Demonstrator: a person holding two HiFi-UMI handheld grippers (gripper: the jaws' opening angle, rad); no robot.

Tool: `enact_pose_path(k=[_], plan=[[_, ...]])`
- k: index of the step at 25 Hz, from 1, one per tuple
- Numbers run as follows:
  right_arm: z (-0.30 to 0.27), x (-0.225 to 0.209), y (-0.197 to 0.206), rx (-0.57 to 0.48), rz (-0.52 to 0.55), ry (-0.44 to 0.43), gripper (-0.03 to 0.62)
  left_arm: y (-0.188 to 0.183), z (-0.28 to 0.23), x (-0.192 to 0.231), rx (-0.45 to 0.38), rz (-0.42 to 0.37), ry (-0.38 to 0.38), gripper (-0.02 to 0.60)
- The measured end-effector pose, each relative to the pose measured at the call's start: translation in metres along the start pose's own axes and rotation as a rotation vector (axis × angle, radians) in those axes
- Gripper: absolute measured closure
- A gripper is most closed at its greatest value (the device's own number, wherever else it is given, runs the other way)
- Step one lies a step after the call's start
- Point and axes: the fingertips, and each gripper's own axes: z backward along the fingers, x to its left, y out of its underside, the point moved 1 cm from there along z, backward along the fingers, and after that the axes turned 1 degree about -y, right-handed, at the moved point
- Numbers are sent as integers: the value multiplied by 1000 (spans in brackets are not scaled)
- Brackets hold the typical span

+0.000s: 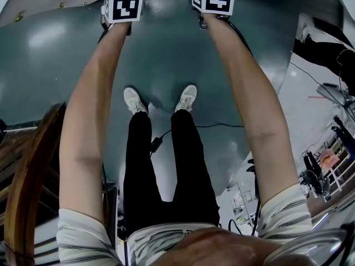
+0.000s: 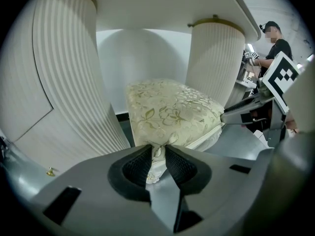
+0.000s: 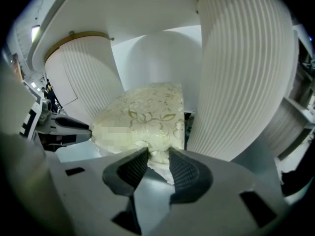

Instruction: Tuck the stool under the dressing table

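Ribbed white table legs, floral-brocade stool

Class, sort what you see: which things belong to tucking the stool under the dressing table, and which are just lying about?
Belong to the job:
stool, gripped at its cushion edge by left claw and right claw
dressing table

Lying about:
wooden furniture
floor cable
bystander

Head view: high, facing steeply down to dark floor. Gripper views: low, facing forward, very near stool cushion, opposite corners; both share cushion, fluted dressing-table pedestals.
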Motion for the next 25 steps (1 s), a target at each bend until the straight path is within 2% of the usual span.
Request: enact_pose_path(k=[7,12,14,15,18,22,25], plan=[[2,-3,-6,-61,13,17,461,-1,1,-1,-30,-1,-7,497],[9,-3,-3,-49,24,29,459,-4,7,1,-44,-9,-10,497],[12,-3,0,-39,26,35,459,4,12,0,-29,-31,-16,502],[13,-3,1,-34,27,38,459,7,15,-1,-17,-54,-17,536],[18,-2,4,-22,33,43,461,7,23,-3,-7,-102,-16,538],[29,6,5,-19,55,32,473,6,33,-4,-27,-87,-13,538],[41,17,7,-21,76,19,511,6,44,-4,-43,-65,-17,538]])
